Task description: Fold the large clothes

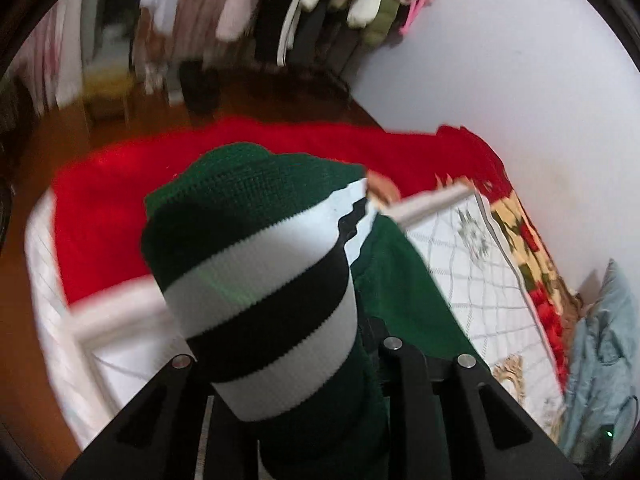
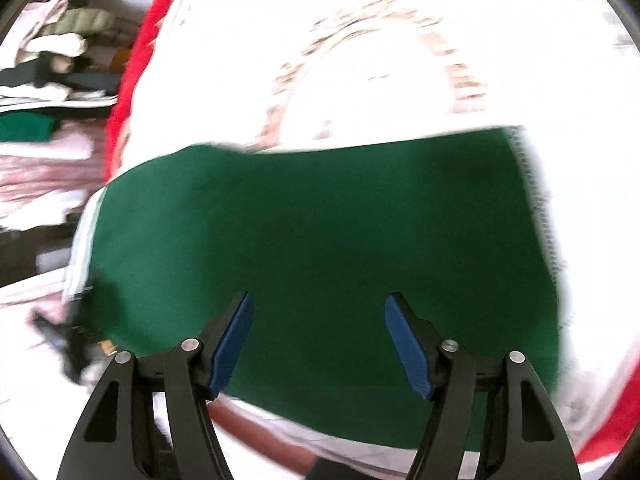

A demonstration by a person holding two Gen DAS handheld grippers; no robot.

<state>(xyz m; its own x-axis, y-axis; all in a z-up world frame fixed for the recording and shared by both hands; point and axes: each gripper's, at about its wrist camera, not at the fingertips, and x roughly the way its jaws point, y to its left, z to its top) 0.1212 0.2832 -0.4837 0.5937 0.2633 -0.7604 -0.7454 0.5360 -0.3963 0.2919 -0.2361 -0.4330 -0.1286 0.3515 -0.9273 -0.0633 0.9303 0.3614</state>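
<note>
While my left gripper point(image 1: 320, 412) lifts the striped cuff point(image 1: 264, 304), the fold of the green garment point(image 2: 320, 240) is mid-way.
Left jaws look pinched on the knit, though cloth hides the pads; my right gripper point(image 2: 319, 344) hangs spread and empty over the garment on the bed point(image 2: 360, 60); next, carry the sleeve across the body.

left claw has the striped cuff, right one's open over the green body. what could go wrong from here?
1. The left claw grips only the striped cuff, bunched over its fingers; the stretchy knit may slip out or drag the sleeve crooked.
2. The right claw is open and holds nothing, so the green garment is unpinned and could slide on the bed cover as the sleeve is pulled.
3. Both views are blurred and the cuff hides the left claw's tips, so the grip is hard to verify.
</note>
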